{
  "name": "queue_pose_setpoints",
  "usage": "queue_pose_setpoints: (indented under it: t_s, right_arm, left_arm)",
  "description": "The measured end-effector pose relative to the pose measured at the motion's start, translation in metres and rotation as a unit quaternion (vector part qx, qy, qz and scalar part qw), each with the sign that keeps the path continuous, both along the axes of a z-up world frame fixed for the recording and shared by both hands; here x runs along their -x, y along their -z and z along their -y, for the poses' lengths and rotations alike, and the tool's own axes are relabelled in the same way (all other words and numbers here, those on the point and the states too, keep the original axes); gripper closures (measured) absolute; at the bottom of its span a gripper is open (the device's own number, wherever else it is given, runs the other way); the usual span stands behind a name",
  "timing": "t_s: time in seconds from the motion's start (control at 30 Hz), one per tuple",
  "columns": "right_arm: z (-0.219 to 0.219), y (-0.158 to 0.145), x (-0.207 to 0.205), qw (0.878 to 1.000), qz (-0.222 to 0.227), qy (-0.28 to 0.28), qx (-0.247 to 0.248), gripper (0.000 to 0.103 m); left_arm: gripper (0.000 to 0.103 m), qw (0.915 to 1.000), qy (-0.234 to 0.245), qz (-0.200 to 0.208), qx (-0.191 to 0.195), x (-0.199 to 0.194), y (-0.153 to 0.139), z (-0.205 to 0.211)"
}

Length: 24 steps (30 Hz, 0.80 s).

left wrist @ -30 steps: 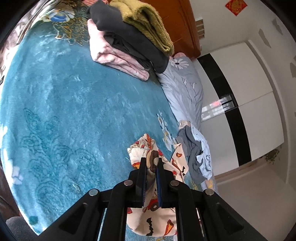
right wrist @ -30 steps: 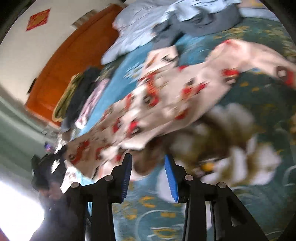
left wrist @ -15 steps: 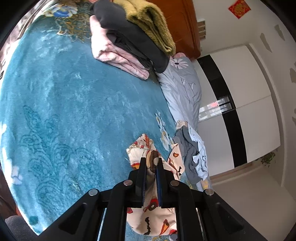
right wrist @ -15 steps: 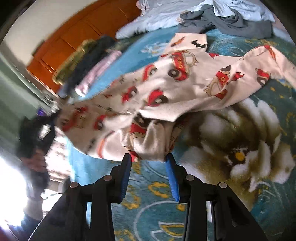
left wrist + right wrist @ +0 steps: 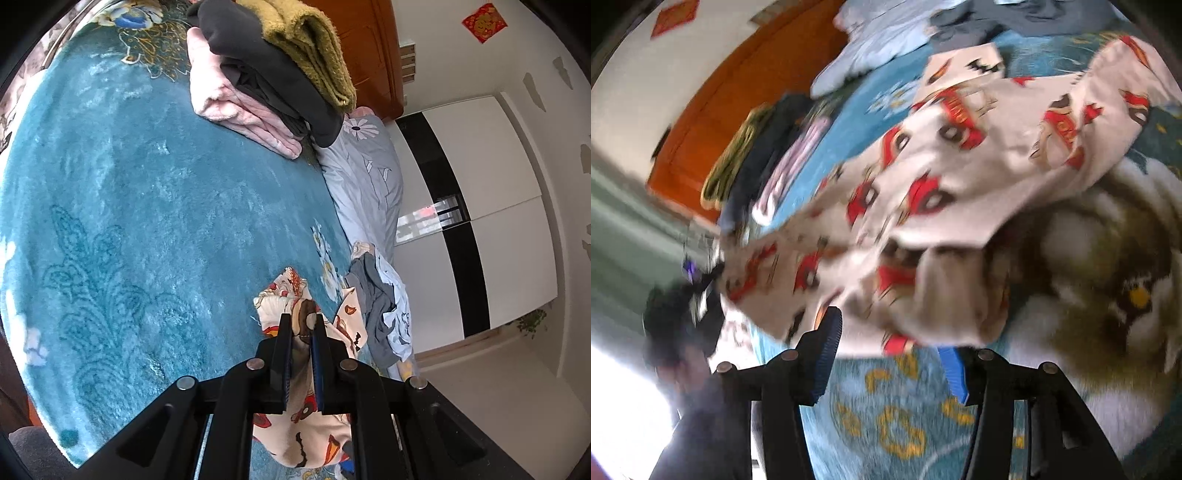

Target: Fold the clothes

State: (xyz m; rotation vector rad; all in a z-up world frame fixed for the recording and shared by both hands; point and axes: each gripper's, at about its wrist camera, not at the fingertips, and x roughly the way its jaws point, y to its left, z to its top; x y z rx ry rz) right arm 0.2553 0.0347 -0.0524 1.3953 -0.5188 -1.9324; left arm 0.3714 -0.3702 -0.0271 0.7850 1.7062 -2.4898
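We are holding the printed garment [image 5: 306, 435] in our left tongs [image 5: 301, 325], whose fingers are pinched together on a bunched edge of it at the lower middle of the left wrist frame, while the rest of the cloth is trailing across the teal blanket [image 5: 147, 206] on the bed. In the right wrist frame, which is blurred, the same garment [image 5: 960, 177] is spreading through the centre and upper right, and our right tongs [image 5: 890, 350] are standing wide apart with a drooping fold hanging just between and above the blue pads [image 5: 825, 354], not clamped. To do this well, we are judging that the right tongs should be closing on a matching edge or corner, not on a loose middle fold, so that the cloth is pulled flat between both holds before it is laid down. No containers are showing; instead a folded stack [image 5: 273, 74] is sitting at the upper middle of the left frame, and an unfolded grey and blue heap [image 5: 380, 306] is lying right of centre.
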Motion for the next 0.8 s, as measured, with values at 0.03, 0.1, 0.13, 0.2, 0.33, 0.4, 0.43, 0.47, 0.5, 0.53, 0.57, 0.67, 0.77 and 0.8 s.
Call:
queue_pose_setpoints:
  t_s: [0.03,0.1,0.13,0.2,0.33,0.4,0.43,0.47,0.5,0.53,0.57,0.67,0.77,0.8]
  right_arm:
    - [0.000,0.001,0.005,1.000,0.006,0.011,0.005,0.059]
    - [0.000,-0.001,0.012,1.000,0.003,0.025,-0.011,0.079]
    - [0.001,-0.004,0.015,0.999,-0.002,0.028,-0.019,0.083]
    - [0.001,-0.015,0.018,0.999,-0.018,0.033,-0.018,0.091]
    - [-0.010,-0.064,0.012,0.996,-0.081,0.021,0.013,0.095]
    - [-0.013,-0.099,0.004,0.991,-0.128,0.002,0.026,0.095]
    - [-0.012,-0.117,-0.001,0.988,-0.151,-0.006,0.031,0.096]
    - [-0.013,-0.131,-0.004,0.985,-0.166,-0.011,0.037,0.096]
    - [-0.013,-0.144,-0.006,0.982,-0.183,-0.016,0.041,0.096]
    - [-0.011,-0.157,-0.009,0.978,-0.203,-0.021,0.043,0.096]
    - [-0.008,-0.167,-0.010,0.975,-0.217,-0.024,0.044,0.096]
    - [0.012,-0.165,0.012,0.976,-0.215,-0.029,0.030,0.096]
    - [0.032,-0.135,0.054,0.987,-0.156,-0.021,0.031,0.096]
    - [0.039,-0.126,0.066,0.989,-0.140,-0.020,0.035,0.096]
  left_arm:
    - [0.092,1.0000,0.001,0.000,0.000,0.000,0.000,0.000]
    - [0.092,1.0000,0.004,-0.001,0.003,0.001,-0.001,-0.002]
    - [0.092,0.9999,0.008,-0.004,0.006,0.001,-0.003,-0.003]
    - [0.092,0.9997,0.017,-0.008,0.014,0.001,-0.008,-0.006]
    - [0.092,0.9982,0.040,-0.038,0.026,0.000,-0.029,-0.013]
    - [0.092,0.9971,0.045,-0.055,0.026,0.000,-0.039,-0.015]
    - [0.092,0.9965,0.047,-0.064,0.024,0.000,-0.043,-0.015]
    - [0.093,0.9958,0.049,-0.073,0.022,-0.001,-0.047,-0.015]
    - [0.093,0.9956,0.048,-0.076,0.024,-0.001,-0.049,-0.015]
    - [0.093,0.9959,0.043,-0.075,0.026,-0.002,-0.051,-0.012]
    - [0.093,0.9961,0.040,-0.074,0.026,-0.002,-0.051,-0.010]
    - [0.093,0.9979,0.023,-0.060,0.014,-0.002,-0.042,-0.002]
    - [0.093,0.9988,0.014,-0.045,0.014,0.007,-0.036,0.005]
    - [0.093,0.9990,0.012,-0.040,0.015,0.011,-0.035,0.008]
